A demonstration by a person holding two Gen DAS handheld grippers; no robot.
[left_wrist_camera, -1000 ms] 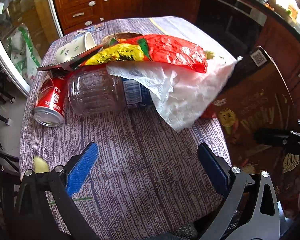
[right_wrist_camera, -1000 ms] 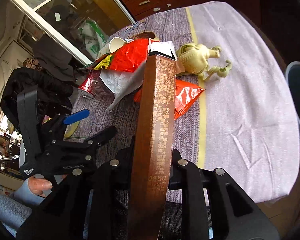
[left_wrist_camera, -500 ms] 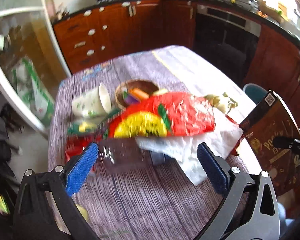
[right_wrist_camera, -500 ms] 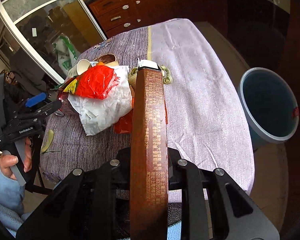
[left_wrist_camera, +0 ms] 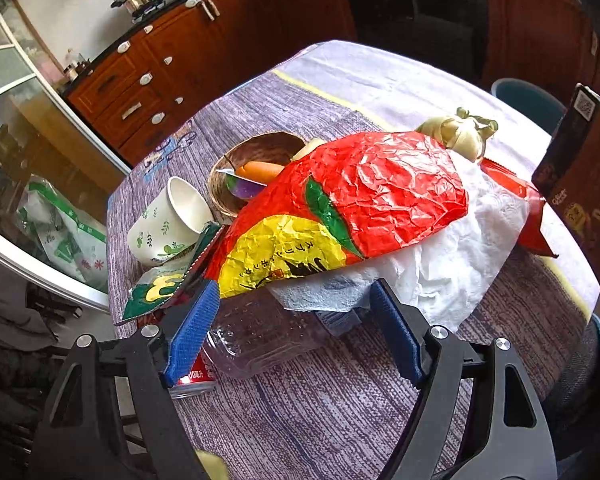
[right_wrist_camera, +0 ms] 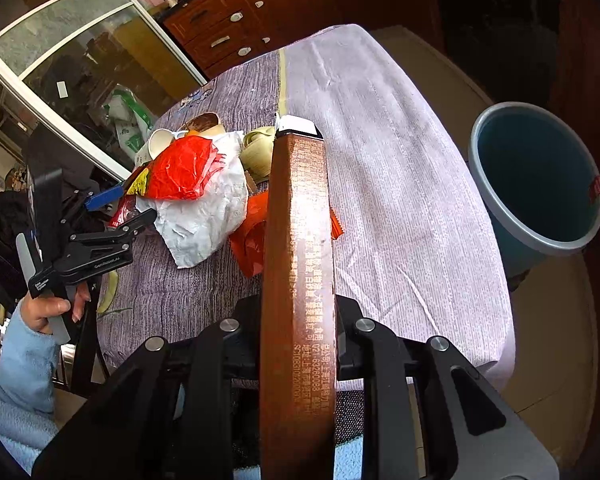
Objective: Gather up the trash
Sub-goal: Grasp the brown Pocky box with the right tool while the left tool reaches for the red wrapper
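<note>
right gripper (right_wrist_camera: 298,320) jaws clamped on the brown snack box (right_wrist_camera: 298,240); left gripper (left_wrist_camera: 296,336) jaws wide around the clear bottle (left_wrist_camera: 260,336), trash heaped on the tabletop (left_wrist_camera: 340,408)

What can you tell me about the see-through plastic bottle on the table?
The clear plastic bottle lies on its side on the purple tablecloth, looking empty, with a ribbed, slightly dented body. Its label end is tucked under the white paper towel and the red and yellow snack bag. A red soda can lies against it on the left. The open left hand-held gripper has its blue pads either side of the bottle, not yet squeezing it.
</note>
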